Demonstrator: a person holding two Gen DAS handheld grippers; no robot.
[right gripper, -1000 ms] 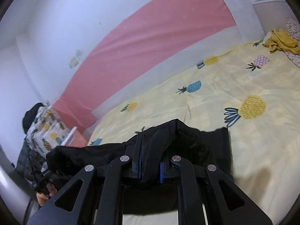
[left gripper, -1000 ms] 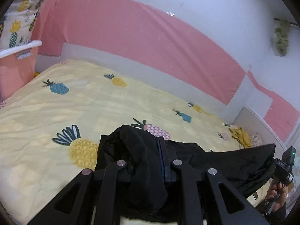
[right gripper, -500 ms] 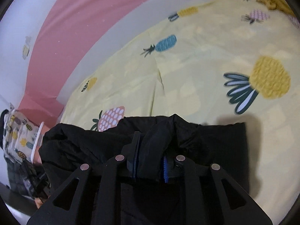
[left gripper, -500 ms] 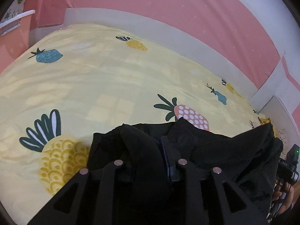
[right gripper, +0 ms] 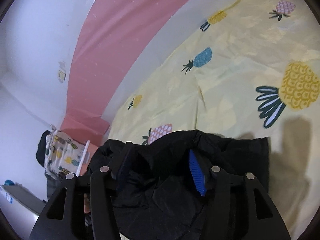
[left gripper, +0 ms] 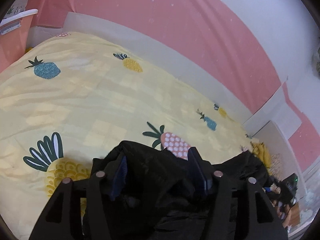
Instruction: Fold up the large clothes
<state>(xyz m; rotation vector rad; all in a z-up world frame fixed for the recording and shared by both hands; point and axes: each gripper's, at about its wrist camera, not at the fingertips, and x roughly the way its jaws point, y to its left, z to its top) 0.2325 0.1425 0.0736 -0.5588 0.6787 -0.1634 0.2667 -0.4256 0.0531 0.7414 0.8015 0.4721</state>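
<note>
Black garment bunched on pineapple bedsheet; left hand-held gripper and right hand-held gripper both spread apart, fabric loose between fingers.

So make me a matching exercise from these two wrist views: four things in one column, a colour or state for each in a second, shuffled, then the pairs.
Things
1. left gripper
2. garment
3. bedsheet
4. wall band

Colour or state
A. pink
B. yellow with pineapple print
C. jaws open, cloth between them
D. black, lying bunched on the bed

Pairs: 1-C, 2-D, 3-B, 4-A
</note>
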